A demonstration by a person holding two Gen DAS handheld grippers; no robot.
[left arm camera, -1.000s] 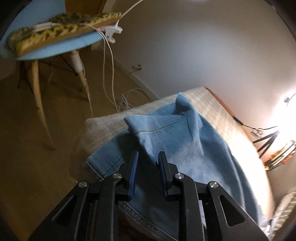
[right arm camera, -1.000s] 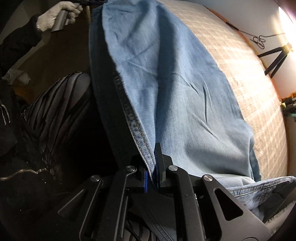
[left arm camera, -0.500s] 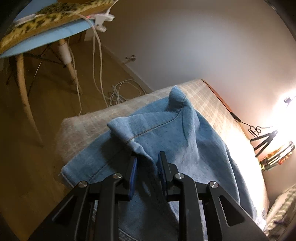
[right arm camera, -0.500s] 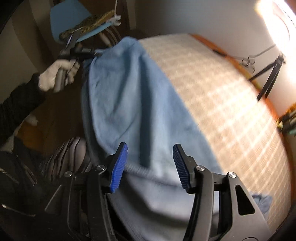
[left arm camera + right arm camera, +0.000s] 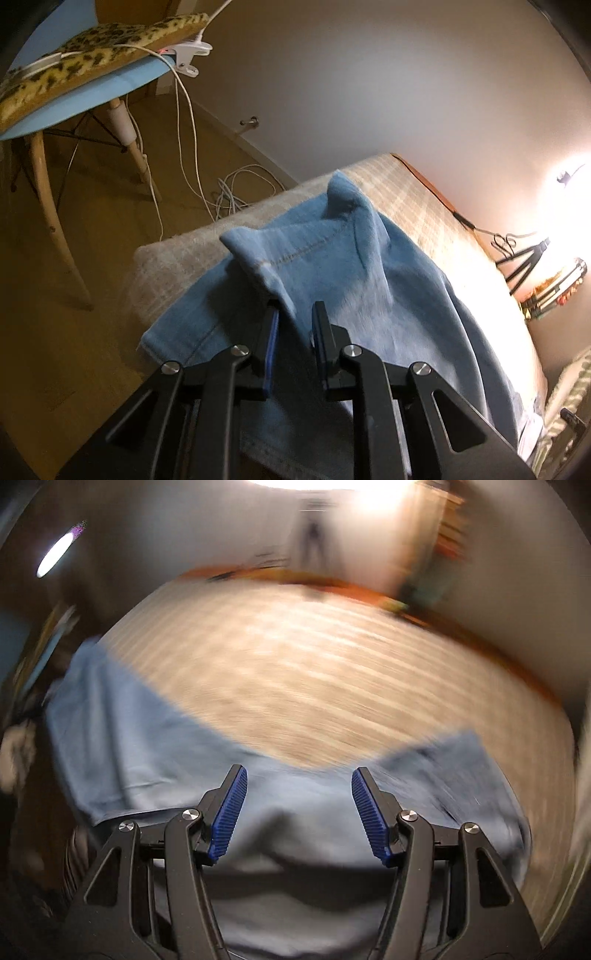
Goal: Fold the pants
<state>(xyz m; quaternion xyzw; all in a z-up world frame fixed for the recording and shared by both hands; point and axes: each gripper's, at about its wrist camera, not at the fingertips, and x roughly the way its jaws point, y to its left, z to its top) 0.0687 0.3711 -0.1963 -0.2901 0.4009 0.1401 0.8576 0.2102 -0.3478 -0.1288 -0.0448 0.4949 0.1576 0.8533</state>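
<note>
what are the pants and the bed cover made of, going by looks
Pants: light blue denim, apparently cotton, matte; stitched seam and hem, stiff folds where they bunch.
Bed cover: beige checked woven fabric, soft and matte, possibly a blanket; the weave itself is too blurred to tell.

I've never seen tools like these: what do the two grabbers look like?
Both match. The left gripper and right gripper have black angular arms with triangular cut-outs and round silver pivot bolts. The jaws carry bright blue ribbed pads. No cables or markings show.
</note>
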